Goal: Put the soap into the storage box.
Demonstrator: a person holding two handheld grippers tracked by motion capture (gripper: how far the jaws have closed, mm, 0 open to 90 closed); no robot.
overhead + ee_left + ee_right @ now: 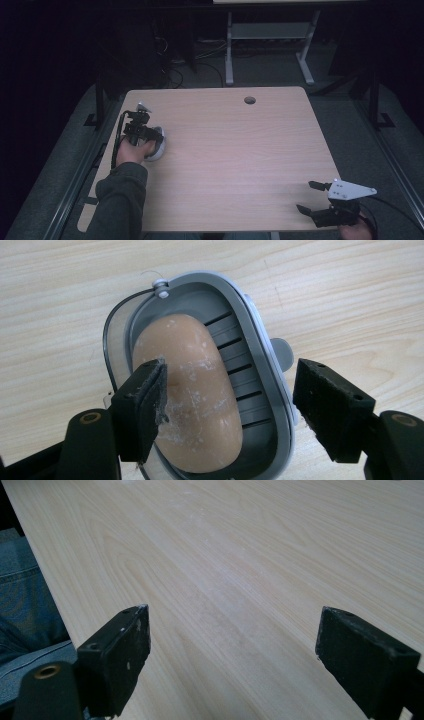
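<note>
Soap bar [192,405] lies in grey slotted soap dish [265,390], near table's [240,150] left edge. Your left gripper [230,410] hangs over it, jaws wide, one pad above soap, other outside dish rim. Likely grasp coming: centre both pads across soap, inside rim, close gently, since it looks slippery. High view shows dish [159,145] half hidden by hand; left gripper view reveals soap. Right gripper [312,197] wide, idle at near right corner.
</note>
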